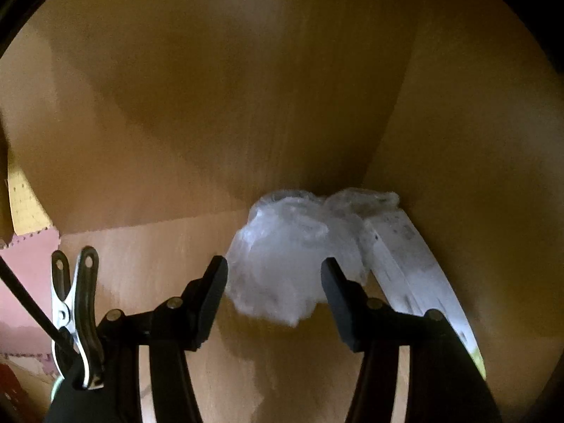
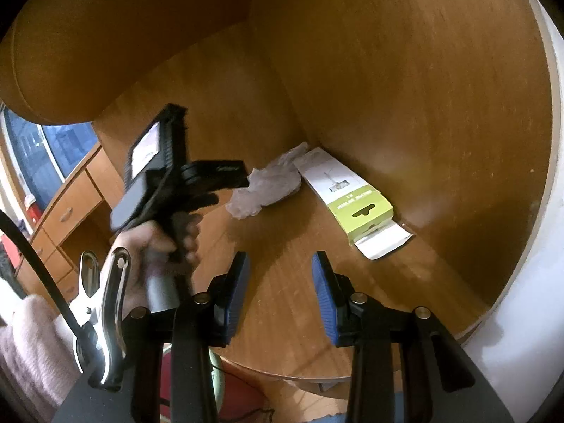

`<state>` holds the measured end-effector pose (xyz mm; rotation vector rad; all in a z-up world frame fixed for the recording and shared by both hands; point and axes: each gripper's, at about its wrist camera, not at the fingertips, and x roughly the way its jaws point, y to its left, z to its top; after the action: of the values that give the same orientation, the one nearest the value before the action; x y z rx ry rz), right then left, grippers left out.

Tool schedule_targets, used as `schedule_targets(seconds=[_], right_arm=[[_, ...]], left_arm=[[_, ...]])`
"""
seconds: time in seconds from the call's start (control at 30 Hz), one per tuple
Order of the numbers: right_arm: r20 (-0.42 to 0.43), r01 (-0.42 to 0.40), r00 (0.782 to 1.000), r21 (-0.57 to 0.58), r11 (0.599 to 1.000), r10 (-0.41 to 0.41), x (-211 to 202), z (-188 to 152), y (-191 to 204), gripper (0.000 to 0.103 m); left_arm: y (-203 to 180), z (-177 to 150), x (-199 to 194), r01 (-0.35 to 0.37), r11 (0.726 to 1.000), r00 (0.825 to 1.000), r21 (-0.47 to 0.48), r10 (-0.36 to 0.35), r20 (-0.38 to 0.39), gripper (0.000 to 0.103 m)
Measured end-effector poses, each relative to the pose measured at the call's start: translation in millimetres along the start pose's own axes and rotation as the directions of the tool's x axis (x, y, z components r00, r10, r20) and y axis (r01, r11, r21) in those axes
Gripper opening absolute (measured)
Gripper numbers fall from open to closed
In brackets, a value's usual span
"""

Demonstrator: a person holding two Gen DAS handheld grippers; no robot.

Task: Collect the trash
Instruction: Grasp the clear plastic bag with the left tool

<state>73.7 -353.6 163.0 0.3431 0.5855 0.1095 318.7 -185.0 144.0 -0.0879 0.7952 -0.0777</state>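
A crumpled clear plastic wrapper (image 1: 282,257) lies on a wooden shelf in the corner; it also shows in the right wrist view (image 2: 268,187). My left gripper (image 1: 275,271) is open, its fingers on either side of the wrapper's near part. In the right wrist view the left gripper (image 2: 225,183) reaches toward the wrapper, held by a hand. A flat white and green cardboard package (image 2: 352,197) lies beside the wrapper against the side wall; it also shows in the left wrist view (image 1: 409,261). My right gripper (image 2: 280,278) is open and empty above the shelf's front part.
The wooden shelf (image 2: 282,246) has a back wall (image 1: 246,105) and a right side wall (image 2: 423,105). A wooden drawer unit (image 2: 67,208) stands to the left below. A white wall (image 2: 528,299) is at the right.
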Motion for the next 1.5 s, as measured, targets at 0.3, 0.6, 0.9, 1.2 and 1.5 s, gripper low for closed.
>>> schedule_targets(seconds=[0.3, 0.6, 0.9, 1.2, 1.5], right_arm=[[-0.008, 0.016, 1.0, 0.011, 1.0, -0.016, 2.0, -0.9, -7.7, 0.038], [0.004, 0.01, 1.0, 0.029, 1.0, -0.011, -1.7, 1.2, -13.0, 0.038], [0.011, 0.028, 1.0, 0.042, 0.999, -0.028, -0.5, 4.8, -19.5, 0.038], [0.002, 0.026, 1.0, 0.04, 0.999, -0.026, 3.0, 3.5, -16.5, 0.038], [-0.037, 0.003, 0.999, 0.05, 0.999, -0.001, 9.1, -0.8, -16.1, 0.038]], left_arm=[[-7.9, -6.4, 38.4, -0.044, 0.999, 0.994, 0.023, 0.046, -0.103, 0.049], [-8.1, -36.1, 23.6, -0.027, 0.992, 0.992, 0.125, 0.042, -0.121, 0.031], [12.1, -73.3, -20.2, 0.059, 0.977, 0.984, 0.207, -0.022, -0.178, 0.03], [13.4, -113.7, -63.1, 0.176, 0.946, 0.966, 0.271, -0.112, -0.234, 0.03], [-4.7, -127.0, -96.3, 0.256, 0.922, 0.955, 0.29, -0.195, -0.224, 0.041]])
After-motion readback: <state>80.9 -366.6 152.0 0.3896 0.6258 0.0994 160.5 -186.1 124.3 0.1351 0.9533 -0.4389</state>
